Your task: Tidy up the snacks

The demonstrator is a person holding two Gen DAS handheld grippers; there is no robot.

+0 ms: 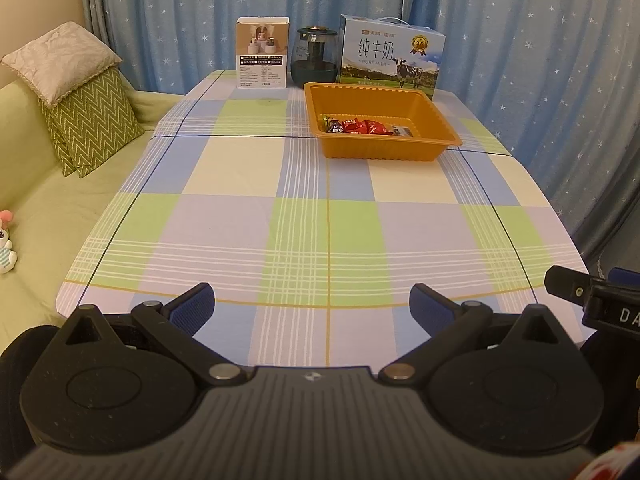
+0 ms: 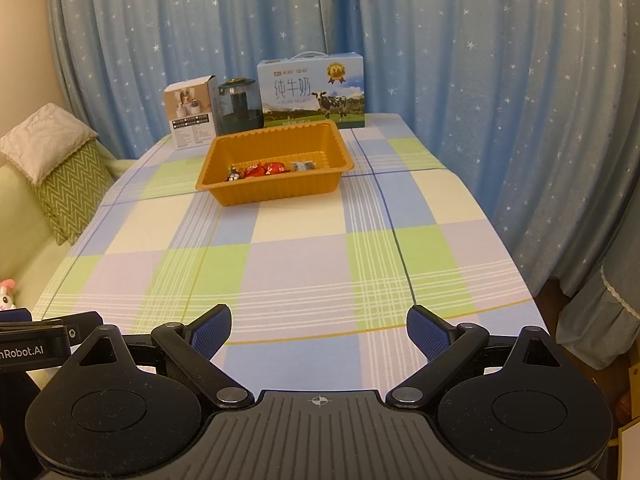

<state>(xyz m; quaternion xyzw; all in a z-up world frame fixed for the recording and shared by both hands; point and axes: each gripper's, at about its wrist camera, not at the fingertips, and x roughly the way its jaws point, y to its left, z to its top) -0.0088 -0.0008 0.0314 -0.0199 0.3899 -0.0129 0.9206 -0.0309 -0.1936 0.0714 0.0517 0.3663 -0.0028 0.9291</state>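
Far table edge, against star-dotted blue curtains point(image 1: 520, 60): white product box point(image 1: 262, 53), dark glass kettle point(image 1: 314, 56), blue milk carton point(image 1: 390, 56). Left: green zigzag cushion point(image 1: 94, 124).

The left gripper point(image 1: 312, 304) hung over the near edge of the checked tablecloth point(image 1: 240, 216), its blue-padded jaws spread wide with nothing between them. Far across the table sat an orange tray point(image 1: 384, 152) holding wrapped snacks point(image 1: 360, 126). Behind it stood a milk carton point(image 1: 390, 56), a glass jar point(image 1: 314, 56) and a white box point(image 1: 262, 52).
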